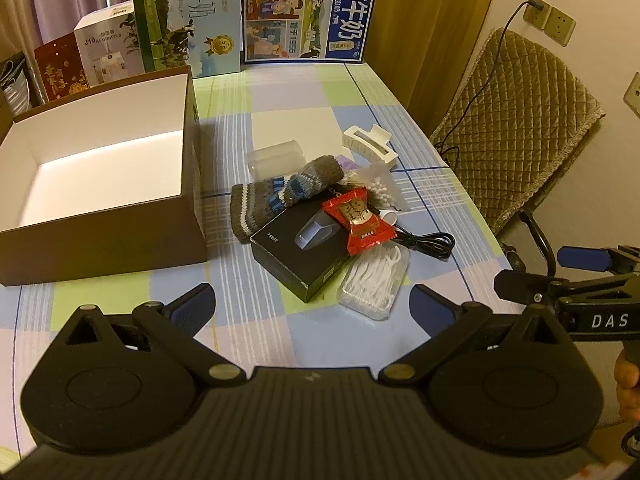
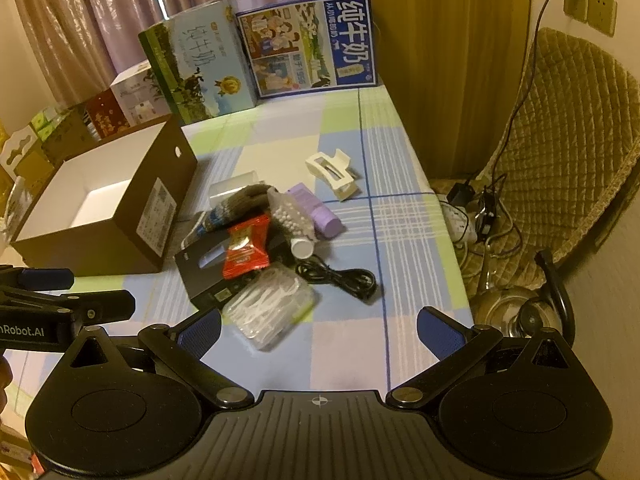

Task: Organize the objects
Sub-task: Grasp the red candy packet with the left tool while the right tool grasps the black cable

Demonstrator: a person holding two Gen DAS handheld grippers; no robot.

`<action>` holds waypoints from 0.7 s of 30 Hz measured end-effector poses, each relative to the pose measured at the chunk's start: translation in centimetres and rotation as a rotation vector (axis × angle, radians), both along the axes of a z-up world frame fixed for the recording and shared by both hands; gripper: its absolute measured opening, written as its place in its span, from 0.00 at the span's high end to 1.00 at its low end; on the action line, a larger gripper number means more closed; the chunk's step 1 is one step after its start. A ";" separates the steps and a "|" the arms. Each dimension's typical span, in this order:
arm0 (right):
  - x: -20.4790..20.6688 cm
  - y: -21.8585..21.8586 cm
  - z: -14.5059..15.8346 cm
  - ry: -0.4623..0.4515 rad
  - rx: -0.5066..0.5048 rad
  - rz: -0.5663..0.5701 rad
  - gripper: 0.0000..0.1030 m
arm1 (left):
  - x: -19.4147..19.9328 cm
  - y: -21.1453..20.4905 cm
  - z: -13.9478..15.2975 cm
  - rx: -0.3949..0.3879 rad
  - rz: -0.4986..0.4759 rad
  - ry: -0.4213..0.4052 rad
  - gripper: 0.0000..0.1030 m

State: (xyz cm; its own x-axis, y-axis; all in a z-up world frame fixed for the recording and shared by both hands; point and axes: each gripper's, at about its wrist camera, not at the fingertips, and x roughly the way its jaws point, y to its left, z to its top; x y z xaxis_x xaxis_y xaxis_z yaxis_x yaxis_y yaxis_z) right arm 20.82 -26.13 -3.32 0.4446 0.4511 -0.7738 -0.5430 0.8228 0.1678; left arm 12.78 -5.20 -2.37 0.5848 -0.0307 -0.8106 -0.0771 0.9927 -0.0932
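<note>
An open brown box with a white inside (image 1: 100, 168) (image 2: 100, 204) stands at the left of the table. Beside it lies a pile: a knitted sock (image 1: 280, 196), a black box (image 1: 304, 252) (image 2: 208, 276), a red candy packet (image 1: 358, 220) (image 2: 246, 252), a clear box of floss picks (image 1: 376, 280) (image 2: 272, 308), a black cable (image 1: 428, 242) (image 2: 340, 278), a white hair clip (image 1: 370, 146) (image 2: 332, 174), a bag of white beads (image 2: 288, 212) and a purple roll (image 2: 320, 212). My left gripper (image 1: 312, 306) and right gripper (image 2: 318, 330) are open and empty, just short of the pile.
Milk cartons (image 1: 308, 16) (image 2: 312, 44) and other boxes (image 1: 108, 44) stand along the table's back edge. A quilted chair (image 1: 516, 120) (image 2: 568, 152), a kettle (image 2: 532, 308) and cables on the floor are to the right of the table.
</note>
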 end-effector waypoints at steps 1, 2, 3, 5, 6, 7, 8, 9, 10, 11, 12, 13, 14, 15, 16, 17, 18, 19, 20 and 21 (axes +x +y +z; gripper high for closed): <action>0.3 -0.1 -0.1 0.002 0.006 0.002 0.02 | 0.3 -0.1 -0.1 -0.002 0.001 0.003 0.01; 0.5 -0.2 -0.3 0.004 0.011 0.005 0.02 | 0.6 -0.1 -0.3 -0.002 0.001 0.006 0.01; 0.9 -0.2 -0.4 0.005 0.015 0.010 0.02 | 0.9 -0.2 -0.5 -0.003 0.002 0.011 0.01; 1.4 -0.2 -0.8 0.004 0.025 0.023 0.02 | 1.5 -0.4 -0.9 -0.008 -0.003 0.026 0.01; 1.7 -0.2 -1.0 0.004 0.024 0.026 0.02 | 1.9 -0.5 -1.2 -0.011 -0.005 0.035 0.01; 2.0 -0.1 -1.2 0.001 0.027 0.031 0.02 | 2.3 -0.7 -1.4 -0.012 -0.007 0.043 0.01; 2.3 -0.1 -1.4 -0.003 0.031 0.041 0.02 | 2.7 -0.8 -1.7 -0.015 -0.010 0.052 0.01; 2.7 0.0 -1.7 -0.004 0.027 0.048 0.02 | 3.1 -0.8 -2.0 -0.017 -0.011 0.057 0.01; 3.0 0.1 -2.0 -0.010 0.025 0.053 0.02 | 3.5 -0.9 -2.3 -0.019 -0.009 0.064 0.01; 3.3 0.1 -2.3 -0.020 0.025 0.055 0.02 | 3.9 -0.9 -2.5 -0.020 -0.007 0.070 0.01; 3.7 0.2 -2.7 -0.024 0.019 0.059 0.02 | 4.4 -1.0 -2.8 -0.019 -0.005 0.073 0.01; 4.0 0.2 -3.1 -0.026 0.016 0.070 0.02 | 4.8 -1.1 -3.0 -0.017 -0.004 0.074 0.01; 4.4 0.2 -3.4 -0.031 0.019 0.078 0.05 | 5.3 -1.2 -3.3 -0.013 -0.003 0.077 0.01; 4.8 0.3 -3.8 -0.033 0.016 0.085 0.09 | 5.8 -1.3 -3.6 -0.009 0.000 0.083 0.01; 5.2 0.3 -4.1 -0.027 0.007 0.090 0.15 | 6.3 -1.4 -3.8 -0.010 0.001 0.087 0.01; 5.6 0.4 -4.4 -0.021 0.004 0.092 0.18 | 6.8 -1.5 -4.0 -0.015 -0.002 0.085 0.01; 6.0 0.3 -4.7 -0.018 0.005 0.091 0.20 | 7.3 -1.7 -4.3 -0.019 -0.001 0.085 0.02; 6.4 0.3 -4.9 -0.014 0.002 0.089 0.23 | 7.8 -1.8 -4.5 -0.018 0.001 0.089 0.05; 6.7 0.3 -5.2 -0.013 0.001 0.091 0.27 | 8.3 -2.0 -4.8 -0.017 -0.001 0.091 0.07; 7.0 0.2 -5.4 -0.013 0.002 0.094 0.29 | 8.7 -2.2 -5.0 -0.017 -0.002 0.094 0.07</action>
